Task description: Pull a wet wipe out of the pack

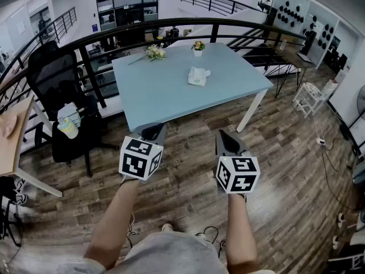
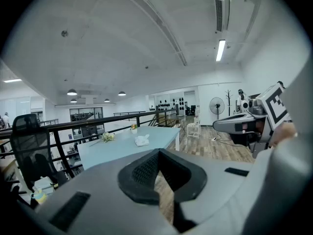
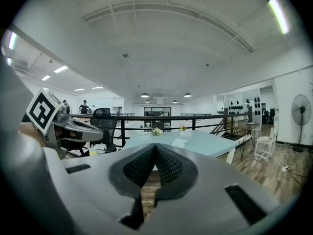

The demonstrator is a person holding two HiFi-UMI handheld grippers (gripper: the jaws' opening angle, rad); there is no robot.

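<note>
The white wet wipe pack (image 1: 198,76) lies on the light blue table (image 1: 165,93), toward its far right side. Both grippers hover over the wooden floor in front of the table, well short of the pack. My left gripper (image 1: 155,128) is shut with nothing between its pads. My right gripper (image 1: 226,135) is also shut and empty. In the left gripper view the pack (image 2: 142,140) shows small beyond the jaw tips of the left gripper (image 2: 157,152). In the right gripper view the pack (image 3: 180,142) sits on the table (image 3: 208,145) past the right gripper (image 3: 155,146).
A bunch of flowers (image 1: 154,52) and a small flower pot (image 1: 198,46) stand at the table's far edge. A black railing (image 1: 114,34) runs behind it. A black office chair (image 1: 57,79) is at the left, a wooden desk (image 1: 12,133) beside it, a white chair (image 1: 311,96) at the right.
</note>
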